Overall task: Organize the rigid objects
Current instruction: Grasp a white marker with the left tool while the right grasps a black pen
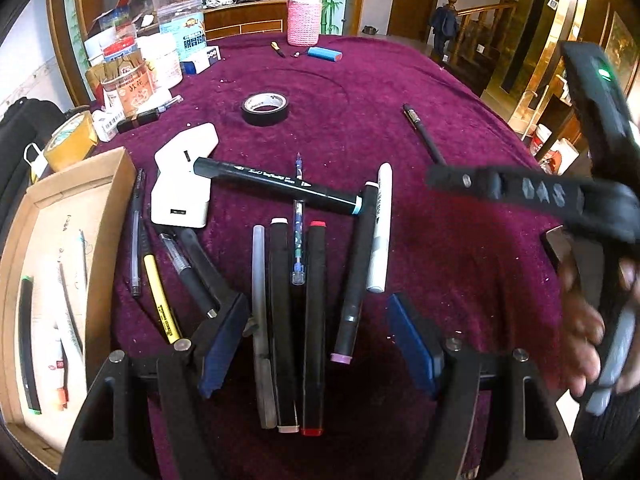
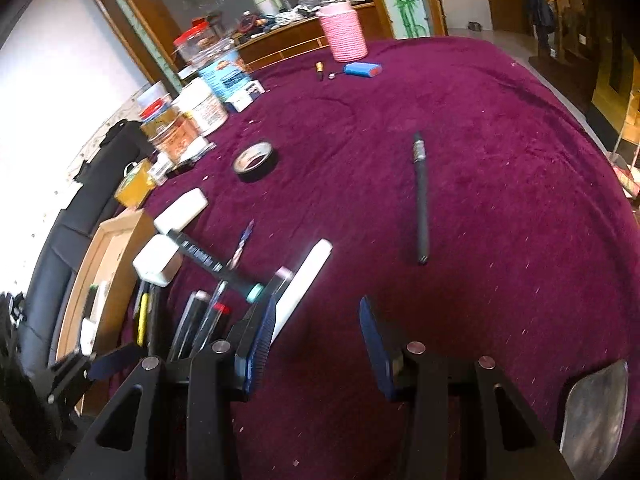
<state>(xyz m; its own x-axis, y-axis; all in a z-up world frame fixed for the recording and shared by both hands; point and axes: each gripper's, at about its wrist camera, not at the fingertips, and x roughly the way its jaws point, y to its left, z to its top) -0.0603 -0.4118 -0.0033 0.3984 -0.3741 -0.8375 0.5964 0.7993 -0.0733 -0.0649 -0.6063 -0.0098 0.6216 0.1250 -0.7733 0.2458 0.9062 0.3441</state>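
Several pens and markers lie in a pile on the purple tablecloth (image 1: 440, 264). My left gripper (image 1: 320, 344) is open and empty, its fingers either side of a black red-capped marker (image 1: 314, 328) and its neighbours. A black marker with a light blue cap (image 1: 280, 186) lies across the pile. A white marker (image 1: 380, 228) lies at the pile's right; it also shows in the right wrist view (image 2: 304, 284). My right gripper (image 2: 316, 344) is open and empty, just right of the pile. A lone black pen (image 2: 421, 200) lies apart to the right.
A cardboard box (image 1: 60, 264) holding a few pens stands at the left. Two white chargers (image 1: 182, 184) and a black tape roll (image 1: 265, 108) lie behind the pile. Jars and boxes (image 1: 136, 60) crowd the back left. A pink-sleeved jar (image 1: 303, 20) stands at the back.
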